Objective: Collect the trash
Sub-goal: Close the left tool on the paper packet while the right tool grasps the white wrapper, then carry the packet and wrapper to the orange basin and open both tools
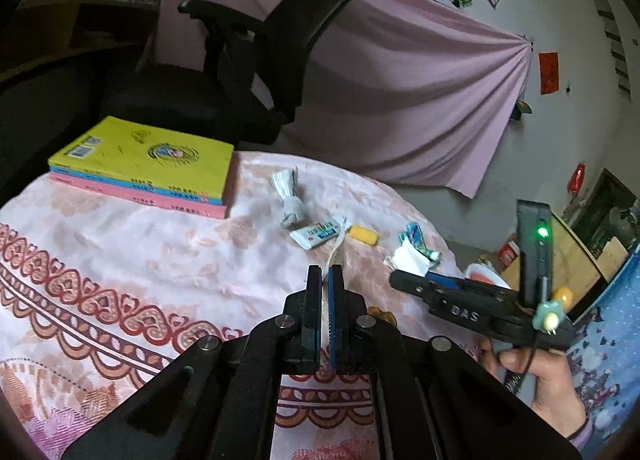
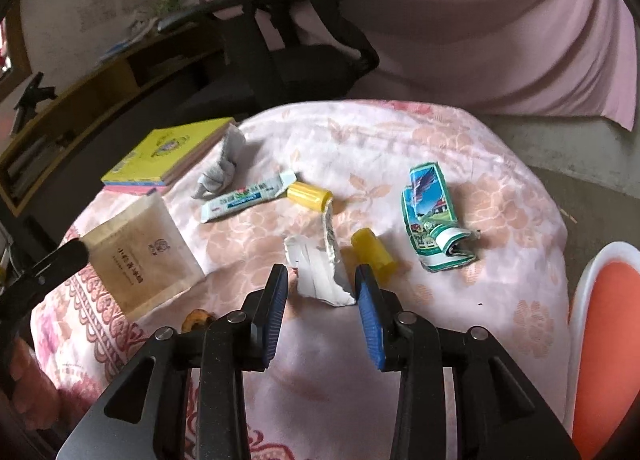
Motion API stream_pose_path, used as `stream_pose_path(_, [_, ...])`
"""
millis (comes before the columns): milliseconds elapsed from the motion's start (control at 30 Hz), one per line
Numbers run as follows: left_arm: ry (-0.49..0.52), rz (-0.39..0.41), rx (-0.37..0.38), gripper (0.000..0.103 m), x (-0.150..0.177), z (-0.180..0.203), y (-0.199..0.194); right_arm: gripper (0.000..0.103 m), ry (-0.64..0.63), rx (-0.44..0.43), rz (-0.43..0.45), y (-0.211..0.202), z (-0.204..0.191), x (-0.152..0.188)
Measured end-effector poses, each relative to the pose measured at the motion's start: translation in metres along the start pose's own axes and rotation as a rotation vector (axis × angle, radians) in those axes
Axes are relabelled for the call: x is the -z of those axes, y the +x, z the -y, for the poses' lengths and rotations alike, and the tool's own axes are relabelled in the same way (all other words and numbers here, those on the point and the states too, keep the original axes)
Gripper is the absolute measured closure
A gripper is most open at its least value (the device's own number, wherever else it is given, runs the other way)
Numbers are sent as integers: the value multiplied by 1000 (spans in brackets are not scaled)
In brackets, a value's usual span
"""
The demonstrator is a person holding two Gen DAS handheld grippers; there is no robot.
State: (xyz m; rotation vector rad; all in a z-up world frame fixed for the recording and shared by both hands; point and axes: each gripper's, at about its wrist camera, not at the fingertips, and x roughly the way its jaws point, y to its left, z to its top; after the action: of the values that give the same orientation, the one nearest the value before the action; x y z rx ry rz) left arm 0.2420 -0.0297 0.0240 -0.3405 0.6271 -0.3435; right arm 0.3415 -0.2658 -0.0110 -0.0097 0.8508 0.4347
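The counter wears a pink flowered cloth, and every place here is taken from the stack of books with the yellow cover at its far left. Behind the stack stands a black office chair. Nearer the camera than the stack, a brown paper bag hangs edge-on from the left gripper, whose fingers are pressed together on it. Far to the right of the stack lies a crumpled green and blue carton. Nearer than the stack and to its right, a torn white wrapper lies between the spread fingers of the right gripper; neither pad presses on it. Just right of the stack sits a knotted grey wrapper, then a white sachet with green print. Beyond the sachet are two yellow caps, one beside the sachet and the other touching the right finger.
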Motion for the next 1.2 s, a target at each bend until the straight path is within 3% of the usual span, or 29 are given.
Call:
stream_pose_path(200, [34,-47,25,83,2,9,8,70,23,-11,-9,2,4,1])
stream_pose_path(333, [29,-98,37,83,3,10,19,70,31,-15,-8,2,5,1])
stream_pose_path(433, [17,-159,-4,83,3,9,34,75,36,-12,-7,2,7,2])
stream_pose_path(600, [-12,-220,-32,99,4,3,47,85,36,-8,-3,1,7,3])
stream_pose_path(767, [-3,-217,-24,103,4,5,47,91,16,-5,2,0,3,4])
stream_pose_path(800, [0,-212,-23,103,4,6,46,96,12,-15,4,0,2,4])
stream_pose_path(1000, [4,-149,-7,103,3,8,35,96,13,-27,49,-9,-1,7])
stream_pose_path(1200, [71,-61,-24,103,3,21,22,96,-5,-42,156,-31,-8,11])
